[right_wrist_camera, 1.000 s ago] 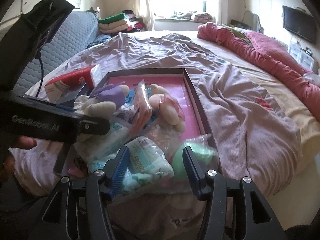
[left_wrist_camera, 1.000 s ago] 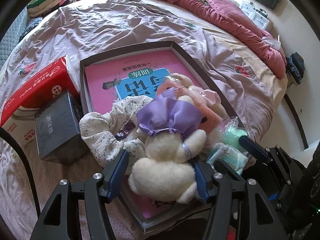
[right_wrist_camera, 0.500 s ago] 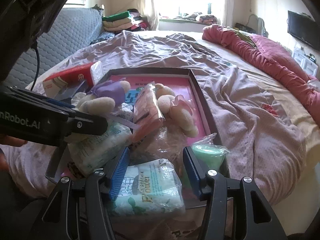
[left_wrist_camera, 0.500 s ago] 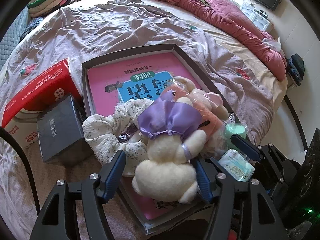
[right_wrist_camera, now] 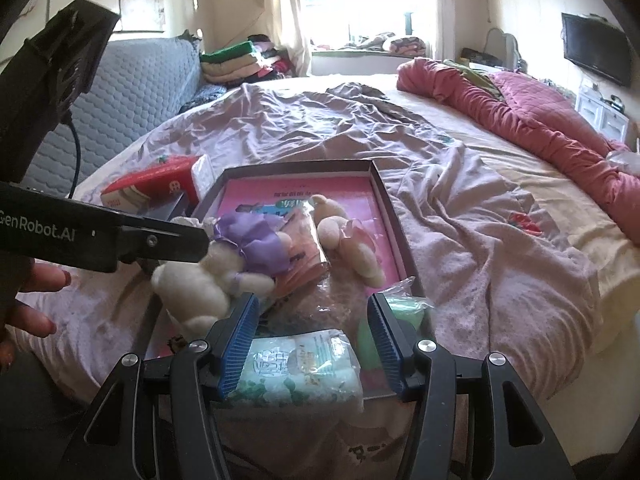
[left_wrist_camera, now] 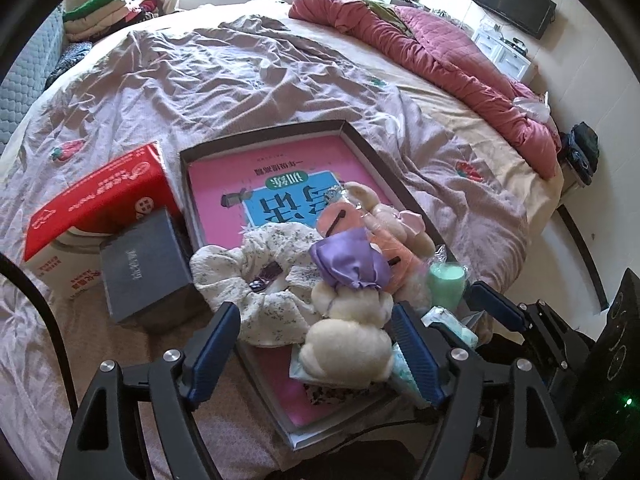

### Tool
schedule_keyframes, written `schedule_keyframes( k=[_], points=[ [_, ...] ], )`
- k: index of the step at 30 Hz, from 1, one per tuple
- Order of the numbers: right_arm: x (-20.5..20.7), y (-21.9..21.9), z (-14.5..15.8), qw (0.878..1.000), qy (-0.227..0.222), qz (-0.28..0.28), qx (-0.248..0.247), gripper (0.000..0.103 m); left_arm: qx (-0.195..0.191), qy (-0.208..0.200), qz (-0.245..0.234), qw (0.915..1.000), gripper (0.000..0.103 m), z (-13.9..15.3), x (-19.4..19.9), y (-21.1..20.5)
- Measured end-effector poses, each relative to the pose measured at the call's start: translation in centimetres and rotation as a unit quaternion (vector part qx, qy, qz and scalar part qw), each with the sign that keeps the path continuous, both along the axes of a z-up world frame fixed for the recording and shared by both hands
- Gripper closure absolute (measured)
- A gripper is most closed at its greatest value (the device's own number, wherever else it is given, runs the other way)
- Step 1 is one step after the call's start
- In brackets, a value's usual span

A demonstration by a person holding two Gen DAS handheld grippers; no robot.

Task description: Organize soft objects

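Fingers [left_wrist_camera: 218, 344] of the left gripper [left_wrist_camera: 316, 354] have just been spreading, clear of the cream plush toy [left_wrist_camera: 348, 340] lying in the tray [left_wrist_camera: 362, 140]; right gripper [right_wrist_camera: 310, 338] fingers stand spread round one tissue pack [right_wrist_camera: 300, 368] (contact unclear); two plush toys, one scrunchie [left_wrist_camera: 256, 276], two boxes [left_wrist_camera: 100, 208] beside; the tray's near corner is cut off.

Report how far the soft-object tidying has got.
Done: the scrunchie and pink plush lie piled in the tray. In hand: the left tongs have just been opening, the white plush between them; the right tongs seem to grip the tissue pack. Left: setting that pack down.
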State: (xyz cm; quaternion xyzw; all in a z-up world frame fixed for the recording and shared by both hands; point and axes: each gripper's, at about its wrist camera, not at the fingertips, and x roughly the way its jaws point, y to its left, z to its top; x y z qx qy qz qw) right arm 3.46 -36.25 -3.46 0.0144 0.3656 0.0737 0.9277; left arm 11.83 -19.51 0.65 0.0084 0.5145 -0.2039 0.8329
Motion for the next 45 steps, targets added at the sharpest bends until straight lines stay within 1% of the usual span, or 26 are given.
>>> schedule_keyframes(
  k=[8,11,12,13,14,19,24,28,30,37,45],
  points=[
    [-1.7,0.3,2.8,1.000,0.001,-0.012,0.024,0.040,-0.002,-0.015,0.013,0.9998,0.025,1.5,-2.0,1.8],
    [-2.3,1.1,3.9,1.000,-0.001,-0.016,0.009,0.039,0.003,-0.015,0.019,0.9997,0.025,1.8,-3.1,2.6],
    [-2.5,1.4,4.3,1.000,-0.004,-0.011,0.009,0.038,0.008,-0.020,0.021,0.9995,0.024,1.9,-3.5,2.8],
    [-3.0,1.7,4.8,1.000,-0.009,-0.008,0.009,0.030,0.011,-0.023,0.023,0.9994,0.024,2.0,-3.9,3.1],
    [-3.2,2.0,5.1,1.000,-0.011,-0.009,0.005,0.026,0.013,-0.025,0.026,0.9993,0.024,2.2,-4.3,3.3],
    [-4.6,3.0,6.4,1.000,-0.013,-0.014,0.011,0.026,0.020,-0.039,0.044,0.9981,0.023,2.9,-6.4,4.9],
    [-5.7,4.0,7.2,1.000,-0.019,-0.022,-0.001,0.022,0.031,-0.046,0.057,0.9968,0.023,3.0,-8.3,6.0],
    [-6.2,4.9,7.8,1.000,-0.024,-0.015,0.001,0.022,0.035,-0.042,0.073,0.9958,0.023,2.6,-9.5,6.9],
    [-6.2,5.5,7.9,1.000,-0.023,-0.010,-0.002,0.022,0.042,-0.044,0.081,0.9949,0.023,2.6,-10.0,7.3],
    [-7.3,7.0,8.3,1.000,-0.026,0.006,-0.005,0.022,0.044,-0.045,0.111,0.9919,0.023,2.9,-11.7,8.7],
    [-8.9,7.5,8.6,1.000,-0.024,-0.004,-0.011,0.022,0.047,-0.051,0.126,0.9896,0.023,3.9,-13.7,9.4]
  ],
)
